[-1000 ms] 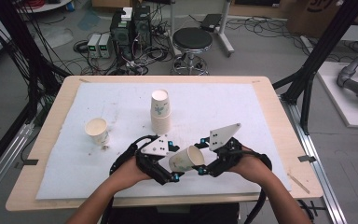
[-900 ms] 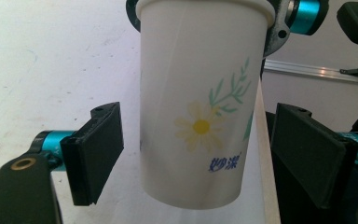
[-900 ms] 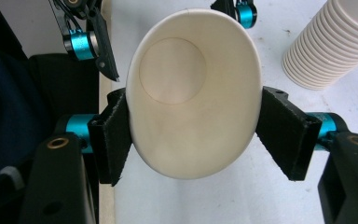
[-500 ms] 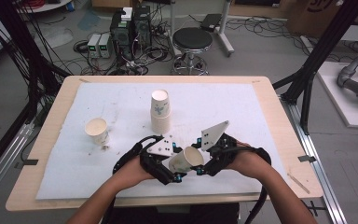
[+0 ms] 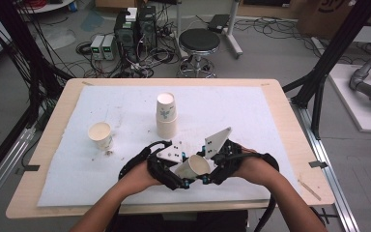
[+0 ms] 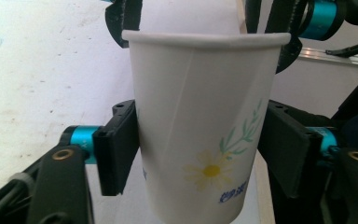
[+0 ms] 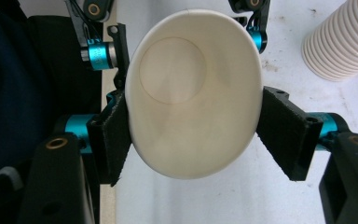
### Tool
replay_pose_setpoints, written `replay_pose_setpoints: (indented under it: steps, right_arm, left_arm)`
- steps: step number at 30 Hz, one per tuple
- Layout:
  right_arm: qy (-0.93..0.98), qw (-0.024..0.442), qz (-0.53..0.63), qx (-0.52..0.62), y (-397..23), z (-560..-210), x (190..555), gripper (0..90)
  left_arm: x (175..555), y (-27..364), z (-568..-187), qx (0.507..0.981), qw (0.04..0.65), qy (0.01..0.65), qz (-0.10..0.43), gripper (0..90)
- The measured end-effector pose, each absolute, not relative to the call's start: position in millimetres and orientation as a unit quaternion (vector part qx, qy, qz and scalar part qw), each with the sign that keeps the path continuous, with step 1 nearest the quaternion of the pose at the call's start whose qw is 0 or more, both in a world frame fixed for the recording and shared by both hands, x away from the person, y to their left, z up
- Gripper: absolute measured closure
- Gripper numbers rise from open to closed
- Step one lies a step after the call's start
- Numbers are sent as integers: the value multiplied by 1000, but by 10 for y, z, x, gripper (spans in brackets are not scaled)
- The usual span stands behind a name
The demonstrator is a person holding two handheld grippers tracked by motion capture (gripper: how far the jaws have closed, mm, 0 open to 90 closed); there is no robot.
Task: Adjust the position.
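While both hands meet at the near edge of the desk [image 5: 280,96], we see a single paper cup [image 5: 193,166] held lying on its side between the two tools, just above the white sheet [image 5: 251,121] that covers the pale wooden top. The left tongs [image 6: 200,154] have just been closing, and their flat black pads now sit against the cup's smooth tapered wall on either side, where a printed daisy with a green sprig and blue lettering shows. The right tongs [image 7: 193,133] clamp the cup near its rolled rim, squeezing the round mouth into an oval; the plain cream inside and the circular base are open to us. Both tools carry matte black jaws on bright teal metal collars. Farther up the sheet, a stack of cups [image 5: 166,116] stands upside down, its nested rims forming fine ridges, and a lone cup [image 5: 100,135] stands upright well to the left, with dark crumbs scattered beside it.
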State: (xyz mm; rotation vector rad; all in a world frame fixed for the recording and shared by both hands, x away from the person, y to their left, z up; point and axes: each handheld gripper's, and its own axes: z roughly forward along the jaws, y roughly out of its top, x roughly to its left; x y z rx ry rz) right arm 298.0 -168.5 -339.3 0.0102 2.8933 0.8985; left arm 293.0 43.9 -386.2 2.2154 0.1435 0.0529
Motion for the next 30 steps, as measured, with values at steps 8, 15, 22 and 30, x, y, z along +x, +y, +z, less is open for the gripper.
replay_pose_setpoints:
  steps: [8, 15, 22, 30]
  right_arm:
    - [954, 52, 294, 0, -1669, -3407, 2972, 305]
    - [948, 36, 316, 15, -1690, -3453, 2987, 264]
    - [923, 14, 381, 48, -1791, -3490, 3016, 233]
    - [870, -11, 482, 107, -2014, -3538, 3043, 223]
  left_arm:
    - [2935, 427, -3888, 896, 441, 57, 12, 343]
    - [2935, 458, -3931, 888, 456, 65, 0, 330]
    - [2927, 560, -4026, 874, 478, 85, -2, 320]
    - [2920, 717, -4147, 854, 507, 115, 1, 314]
